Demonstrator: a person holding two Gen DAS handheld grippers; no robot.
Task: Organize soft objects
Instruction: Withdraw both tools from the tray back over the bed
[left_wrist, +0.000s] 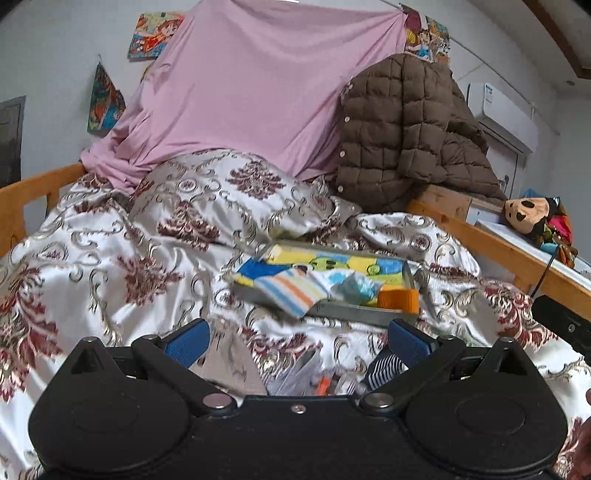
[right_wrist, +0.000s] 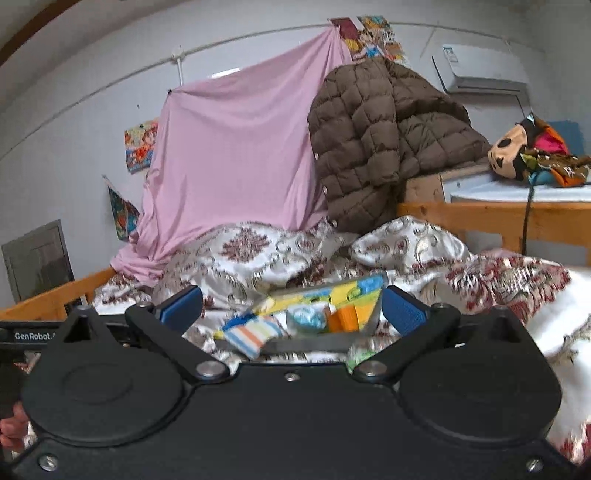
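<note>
Both grippers are empty and hover over the bed, so this looks like the gap between picks. The left gripper (left_wrist: 298, 341) has its fingers spread wide with nothing between the blue pads (left_wrist: 188, 341). The right gripper (right_wrist: 291, 310) is also spread wide and empty.

The grey tray (left_wrist: 354, 314) sits on the patterned bedspread (left_wrist: 110, 258), ahead of both grippers. It already holds soft items: a yellow and blue cloth (left_wrist: 332, 264), a striped sock (left_wrist: 291, 291) hanging over the near rim, a pale blue bundle (left_wrist: 356, 290) and an orange piece (left_wrist: 402, 298) at the near right corner.

Loose pieces are still left just below the left gripper: a grey cloth (left_wrist: 232, 365), a navy striped sock (left_wrist: 386, 369) touching the right finger, and a small clutter with orange bits (left_wrist: 317, 382), too blurred to name. In the right wrist view something green and white (right_wrist: 360, 356) lies by the tray's near edge, also unclear.

Likely next move: lower the left gripper onto the striped sock or the grey cloth, close on it, lift, and carry it to the tray. The draped sock probably needs tucking in too.

In the way: rumpled bedspread folds could get pinched along with a sock. The right gripper's body (left_wrist: 565, 325) sits near the left's path on that side. The brown jacket (left_wrist: 406, 129), pink sheet (left_wrist: 258, 92) and plush toy (left_wrist: 524, 214) are well apart from the work.
</note>
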